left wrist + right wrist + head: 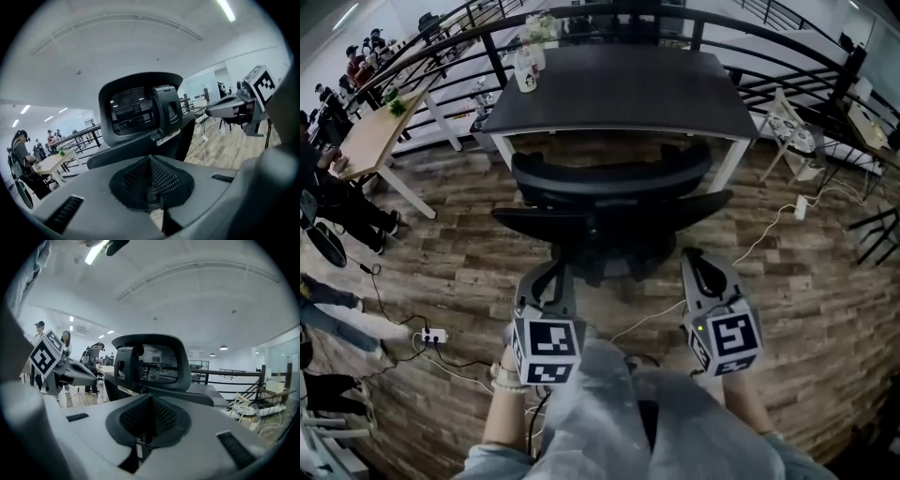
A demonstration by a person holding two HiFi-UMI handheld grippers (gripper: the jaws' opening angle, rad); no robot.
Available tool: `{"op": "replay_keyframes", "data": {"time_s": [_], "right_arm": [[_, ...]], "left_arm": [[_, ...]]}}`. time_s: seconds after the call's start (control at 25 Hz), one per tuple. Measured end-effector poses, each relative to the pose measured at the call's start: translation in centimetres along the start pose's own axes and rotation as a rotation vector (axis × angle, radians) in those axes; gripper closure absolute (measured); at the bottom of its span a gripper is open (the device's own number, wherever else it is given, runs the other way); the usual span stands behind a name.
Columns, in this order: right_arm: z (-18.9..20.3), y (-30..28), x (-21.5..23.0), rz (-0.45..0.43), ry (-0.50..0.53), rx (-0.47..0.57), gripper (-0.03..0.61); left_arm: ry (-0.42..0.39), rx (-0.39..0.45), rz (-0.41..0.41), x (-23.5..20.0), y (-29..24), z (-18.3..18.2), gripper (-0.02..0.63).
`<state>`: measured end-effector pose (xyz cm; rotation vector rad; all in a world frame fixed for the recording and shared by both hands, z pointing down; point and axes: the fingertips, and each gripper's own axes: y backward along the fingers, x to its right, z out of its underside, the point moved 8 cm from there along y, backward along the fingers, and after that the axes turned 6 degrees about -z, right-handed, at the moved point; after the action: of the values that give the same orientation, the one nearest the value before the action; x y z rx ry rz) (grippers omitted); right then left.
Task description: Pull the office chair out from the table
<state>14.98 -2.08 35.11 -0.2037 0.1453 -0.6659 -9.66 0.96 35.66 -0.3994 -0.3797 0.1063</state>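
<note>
A black mesh office chair (609, 187) stands tucked against the dark table (619, 89), its back toward me. My left gripper (551, 274) sits just behind the chair's left side and my right gripper (698, 267) just behind its right side. Neither visibly grips it. In the left gripper view the left gripper (151, 187) has its jaws shut together with nothing between them, and the chair's headrest (136, 112) rises ahead. The right gripper view shows the same: the right gripper (149, 425) is shut and empty, facing the headrest (154, 363).
A white bottle (526, 70) and small items stand on the table's far left corner. A power strip (434, 335) and cables lie on the wooden floor at left. People sit round a light wooden table (375, 131) at far left. A white rack (792, 131) stands at right.
</note>
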Motion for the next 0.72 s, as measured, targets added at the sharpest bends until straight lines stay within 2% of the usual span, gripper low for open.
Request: {"op": "replay_keyframes", "data": {"time_s": [0.2, 0.72], "right_arm": [[0.2, 0.4, -0.3, -0.007, -0.015, -0.001, 0.575], [0.4, 0.3, -1.0, -0.029, -0.016, -0.018, 0.575]], "left_arm": [[0.015, -0.01, 0.013, 0.8, 0.7, 0.4, 0.601], [0.019, 0.032, 0.026, 1.2, 1.1, -0.3, 0.601]]}}
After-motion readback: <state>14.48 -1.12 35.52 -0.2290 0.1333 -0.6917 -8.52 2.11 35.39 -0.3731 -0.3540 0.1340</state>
